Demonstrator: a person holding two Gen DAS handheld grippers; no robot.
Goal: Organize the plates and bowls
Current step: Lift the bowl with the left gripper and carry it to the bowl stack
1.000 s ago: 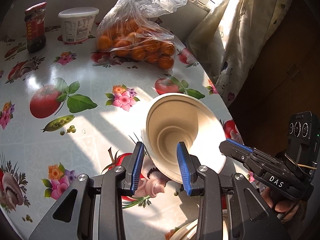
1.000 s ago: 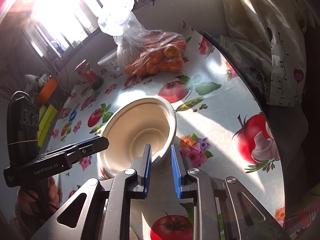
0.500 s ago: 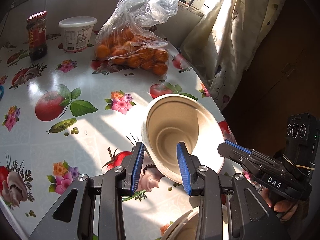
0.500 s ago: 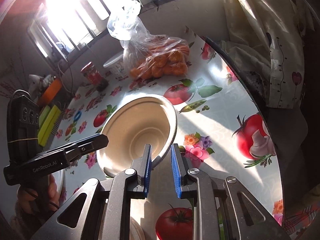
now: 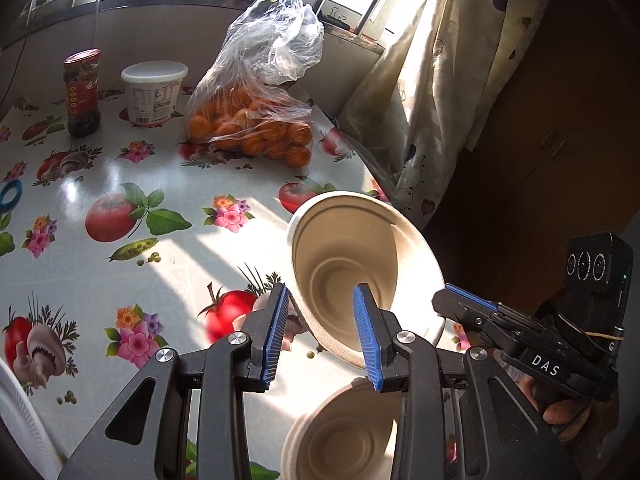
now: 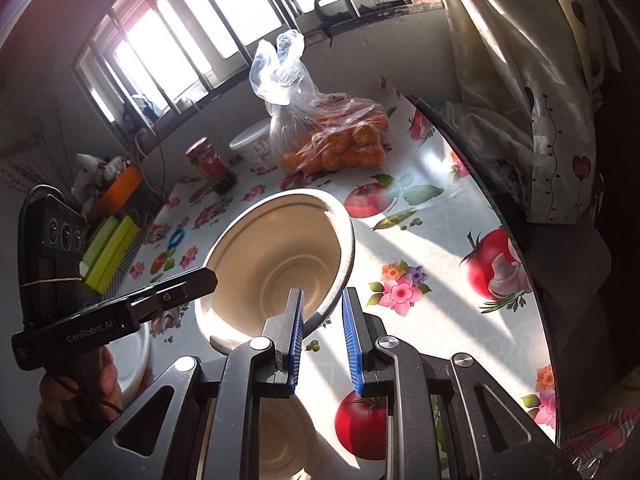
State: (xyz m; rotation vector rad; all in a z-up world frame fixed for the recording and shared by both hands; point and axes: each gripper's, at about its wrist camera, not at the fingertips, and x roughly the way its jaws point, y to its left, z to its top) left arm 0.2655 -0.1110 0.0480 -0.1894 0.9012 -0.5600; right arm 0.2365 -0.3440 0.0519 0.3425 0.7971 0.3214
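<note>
Sunlight stripes the fruit-print tablecloth (image 5: pixel 132 264) under the barred window (image 6: pixel 192 40). Both the left gripper (image 5: pixel 320 332) and right gripper (image 6: pixel 320 332) pinch one tilted bowl (image 5: pixel 352 264) by its rim.

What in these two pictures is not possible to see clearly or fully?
- Lower bowl: left view, cut by the bottom edge and partly behind the left gripper; single bowl or stack is unclear.
- White plate: left view, cut by the left edge.
- Jar label: too small to read.
- Whether the left gripper clamps the held bowl: the bowl wall hides the contact.
</note>
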